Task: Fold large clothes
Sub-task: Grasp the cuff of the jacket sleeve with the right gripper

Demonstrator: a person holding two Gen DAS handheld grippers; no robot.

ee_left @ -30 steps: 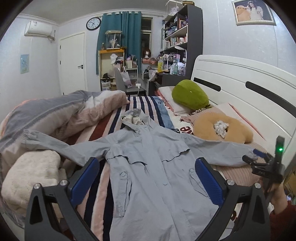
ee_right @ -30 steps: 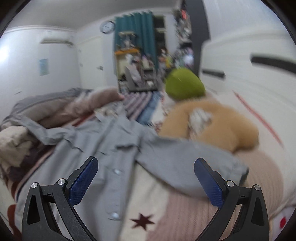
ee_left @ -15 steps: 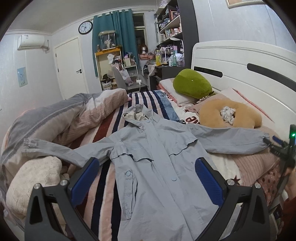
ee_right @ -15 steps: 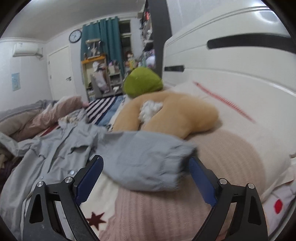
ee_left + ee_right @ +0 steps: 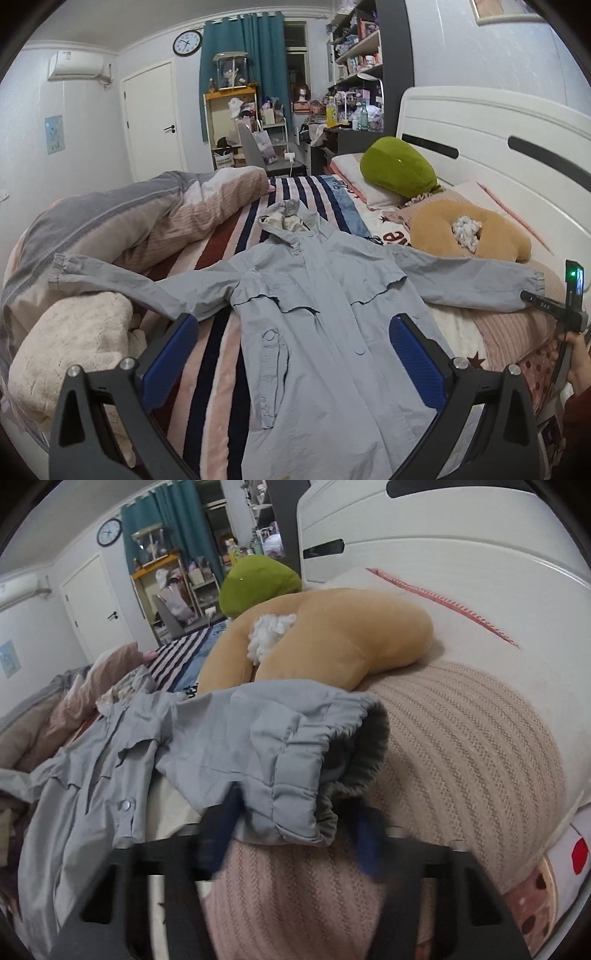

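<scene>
A light grey hooded jacket (image 5: 325,325) lies face up on the striped bed (image 5: 229,350), both sleeves spread out, its hood at the far end. The left gripper (image 5: 291,354) hangs wide open over the jacket's near part, holding nothing. The right gripper (image 5: 295,830) is blurred, its 2 fingers narrowed around the right sleeve's cuff (image 5: 325,768), near the tan plush pillow (image 5: 351,635); whether they clamp it, I cannot tell.

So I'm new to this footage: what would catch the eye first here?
The grey jacket spread flat across the striped bed, sleeves out. Then its cuff close up, between the right gripper's blurred fingers. Behind it lies a tan pillow beside a green one.
</scene>
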